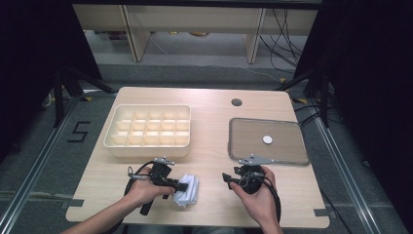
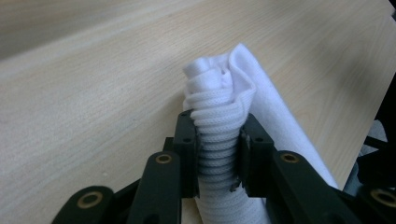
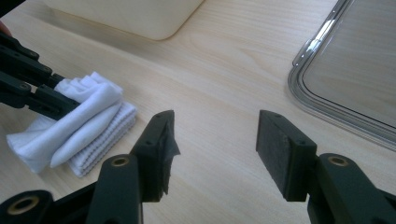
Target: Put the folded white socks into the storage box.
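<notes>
A folded white cloth [image 1: 189, 190] with a ribbed edge lies on the wooden table [image 1: 209, 204] near its front edge. My left gripper [image 1: 181, 186] is shut on it. In the left gripper view both black pads [image 2: 187, 140] press into the ribbed fold of the cloth [image 2: 219, 107]. My right gripper [image 1: 228, 178] rests to the right of the cloth, apart from it. Its jaws [image 3: 215, 135] stand open over bare wood with nothing between them. The right gripper view also shows the cloth [image 3: 79, 126] and the left gripper's jaws [image 3: 46, 100] clamped on it.
A cream box [image 1: 147, 127] divided into several small compartments stands behind the left gripper. A clear shallow tray [image 1: 287, 151] holding a small white disc [image 1: 267, 139] lies behind the right gripper. A round cable hole [image 1: 236, 102] is near the table's far edge.
</notes>
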